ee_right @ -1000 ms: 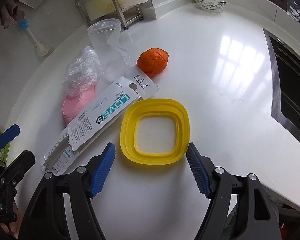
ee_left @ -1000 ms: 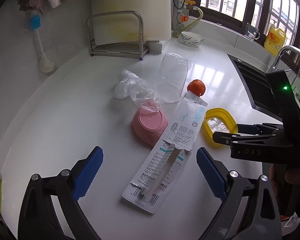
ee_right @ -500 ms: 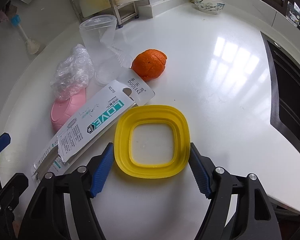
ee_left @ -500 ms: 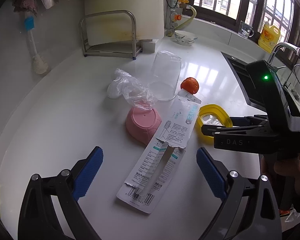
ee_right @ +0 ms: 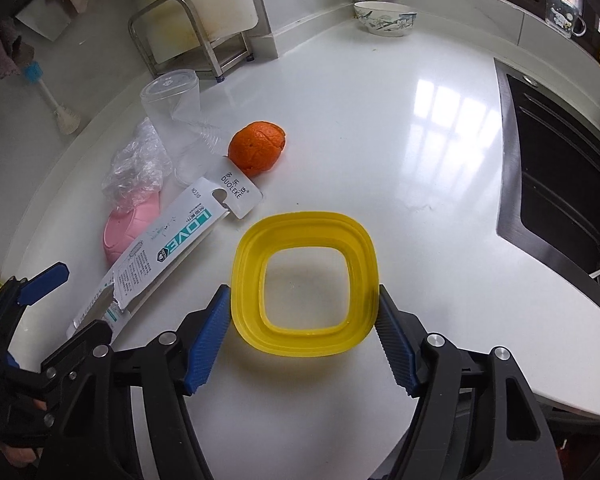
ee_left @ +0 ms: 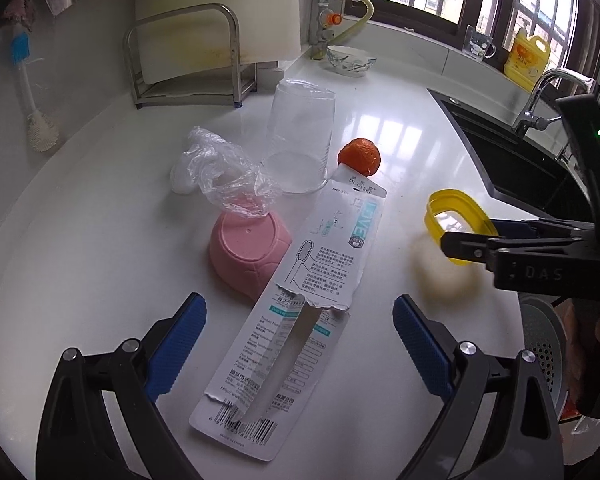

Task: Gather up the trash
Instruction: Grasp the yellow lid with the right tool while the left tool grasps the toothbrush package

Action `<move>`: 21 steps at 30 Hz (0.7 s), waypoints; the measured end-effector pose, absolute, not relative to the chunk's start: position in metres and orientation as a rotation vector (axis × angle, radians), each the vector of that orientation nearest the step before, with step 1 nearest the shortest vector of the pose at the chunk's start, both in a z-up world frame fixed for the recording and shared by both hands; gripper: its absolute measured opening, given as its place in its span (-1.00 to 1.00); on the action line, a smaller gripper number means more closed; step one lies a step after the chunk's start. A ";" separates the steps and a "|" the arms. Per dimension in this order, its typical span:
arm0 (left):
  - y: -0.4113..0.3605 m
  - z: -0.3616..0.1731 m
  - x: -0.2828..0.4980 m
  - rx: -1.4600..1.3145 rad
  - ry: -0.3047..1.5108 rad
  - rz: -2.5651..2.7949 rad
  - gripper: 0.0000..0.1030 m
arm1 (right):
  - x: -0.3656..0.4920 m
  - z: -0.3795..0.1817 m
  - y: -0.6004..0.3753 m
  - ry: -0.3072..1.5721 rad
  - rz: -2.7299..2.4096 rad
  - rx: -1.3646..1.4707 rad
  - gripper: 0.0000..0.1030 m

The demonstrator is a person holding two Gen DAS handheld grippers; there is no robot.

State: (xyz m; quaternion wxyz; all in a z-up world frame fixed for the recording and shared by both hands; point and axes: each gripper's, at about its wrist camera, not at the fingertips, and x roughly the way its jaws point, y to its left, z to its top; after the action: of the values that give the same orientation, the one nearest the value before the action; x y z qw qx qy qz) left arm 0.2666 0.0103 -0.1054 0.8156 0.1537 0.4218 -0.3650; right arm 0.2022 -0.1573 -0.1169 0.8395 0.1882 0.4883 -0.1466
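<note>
A yellow plastic container [ee_right: 304,284] sits between the pads of my right gripper [ee_right: 300,332], which is shut on it and holds it just above the white counter [ee_right: 380,128]; it also shows in the left wrist view [ee_left: 454,220], lifted and tilted. My left gripper [ee_left: 300,340] is open over a torn toothbrush package [ee_left: 300,304], which also shows in the right wrist view [ee_right: 172,248]. Beyond lie an orange peel [ee_right: 258,152], crumpled clear plastic [ee_left: 220,172], an upturned pink bowl [ee_left: 248,252] and an upturned clear cup [ee_left: 300,136].
A black sink [ee_right: 560,172] lies at the right with a tap [ee_left: 548,92]. A metal rack with a cutting board [ee_left: 192,56] and a patterned bowl [ee_right: 384,18] stand at the back. A bottle brush [ee_left: 32,92] hangs on the left wall.
My right gripper has moved forward around the yellow container and closed on it, lifting it slightly. My left gripper has stayed open over the package.
</note>
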 end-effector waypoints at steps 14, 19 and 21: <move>0.000 -0.134 0.262 0.418 0.930 -0.799 0.23 | 0.181 -0.107 -0.158 1.012 -0.297 0.407 0.31; -0.003 -0.132 0.255 0.408 0.939 -0.812 0.08 | 0.176 -0.106 -0.156 1.013 -0.286 0.409 0.31; -0.003 -0.130 0.252 0.389 0.955 -0.815 0.02 | 0.173 -0.105 -0.155 1.013 -0.281 0.406 0.31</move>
State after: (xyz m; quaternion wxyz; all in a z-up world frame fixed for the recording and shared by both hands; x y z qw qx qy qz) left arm 0.2520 -0.0031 -0.1301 0.7916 0.1808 0.4440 -0.3788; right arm 0.1733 -0.1552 -0.1053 0.8453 0.1925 0.4802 -0.1331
